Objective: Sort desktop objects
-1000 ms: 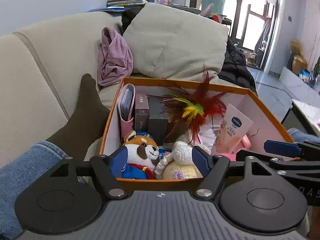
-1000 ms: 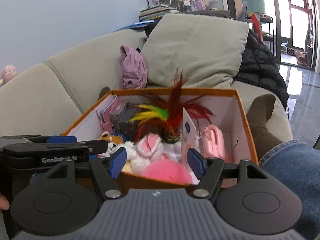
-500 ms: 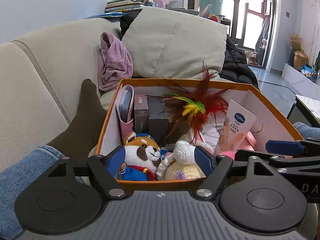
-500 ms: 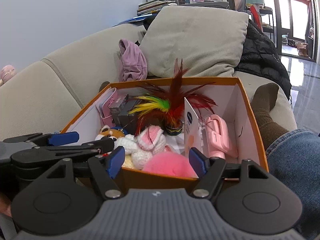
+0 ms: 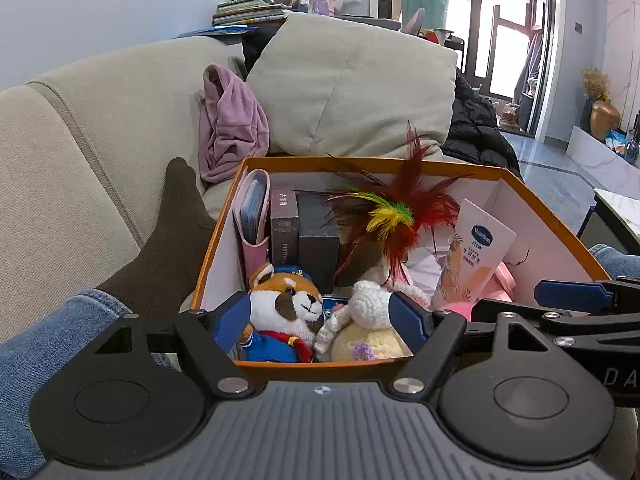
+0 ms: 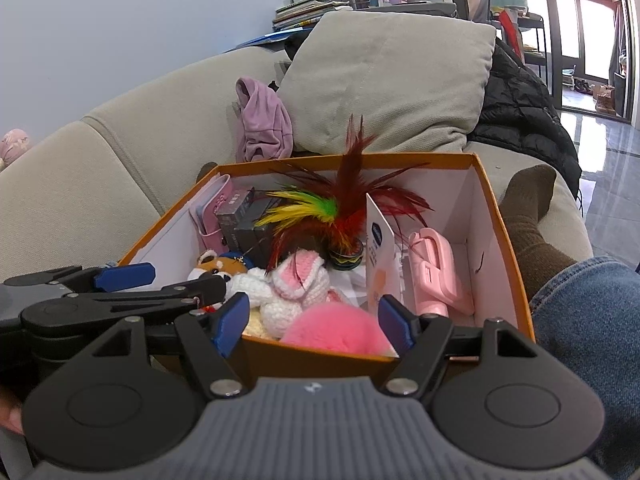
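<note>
With both grippers held apart and empty, we lower the left gripper squarely over the fox plush at 6 o'clock in the orange box, avoiding the right gripper.

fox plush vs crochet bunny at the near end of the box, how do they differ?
The orange-and-white fox plush in a blue uniform has smooth fur fabric, while the white crocheted bunny with pink-lined ears is knitted yarn. The fox plush sits upright facing the left camera; the crocheted bunny slumps with its ears flopped forward. The fox plush lies nearer the left wall of the orange cardboard box, the bunny nearer the middle. Both are small soft toys, touching.
</note>
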`<state>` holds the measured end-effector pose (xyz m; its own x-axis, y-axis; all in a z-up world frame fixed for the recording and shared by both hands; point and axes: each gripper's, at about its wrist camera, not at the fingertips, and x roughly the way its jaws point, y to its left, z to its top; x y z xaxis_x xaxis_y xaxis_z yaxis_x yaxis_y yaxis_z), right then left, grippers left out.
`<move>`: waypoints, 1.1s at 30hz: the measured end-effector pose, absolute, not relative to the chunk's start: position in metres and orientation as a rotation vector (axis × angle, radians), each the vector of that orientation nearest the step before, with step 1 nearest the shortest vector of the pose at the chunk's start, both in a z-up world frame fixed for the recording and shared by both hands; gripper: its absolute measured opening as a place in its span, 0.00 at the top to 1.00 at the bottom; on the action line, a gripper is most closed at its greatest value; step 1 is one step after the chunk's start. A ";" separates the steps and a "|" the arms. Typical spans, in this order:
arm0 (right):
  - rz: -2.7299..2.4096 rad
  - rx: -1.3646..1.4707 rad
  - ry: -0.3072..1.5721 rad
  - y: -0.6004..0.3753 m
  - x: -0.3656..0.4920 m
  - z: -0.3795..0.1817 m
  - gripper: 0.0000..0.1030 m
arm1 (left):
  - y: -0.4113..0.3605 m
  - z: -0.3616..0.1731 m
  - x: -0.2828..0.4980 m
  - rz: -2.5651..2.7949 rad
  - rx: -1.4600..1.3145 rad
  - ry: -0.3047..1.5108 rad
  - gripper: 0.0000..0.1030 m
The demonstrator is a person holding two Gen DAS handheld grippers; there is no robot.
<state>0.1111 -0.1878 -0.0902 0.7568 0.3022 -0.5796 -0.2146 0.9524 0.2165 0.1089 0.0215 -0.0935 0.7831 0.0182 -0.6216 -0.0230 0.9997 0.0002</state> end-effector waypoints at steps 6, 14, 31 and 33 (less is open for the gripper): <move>0.282 0.141 0.654 -0.188 0.111 -0.090 0.30 | 0.022 -0.093 0.109 0.021 -0.007 0.670 0.13; 0.282 0.141 0.654 -0.188 0.111 -0.090 0.29 | 0.022 -0.093 0.109 0.020 -0.006 0.673 0.13; 0.283 0.141 0.652 -0.187 0.111 -0.090 0.29 | 0.021 -0.094 0.109 0.015 -0.004 0.673 0.13; 0.283 0.141 0.652 -0.187 0.111 -0.090 0.29 | 0.021 -0.093 0.109 0.014 -0.004 0.673 0.13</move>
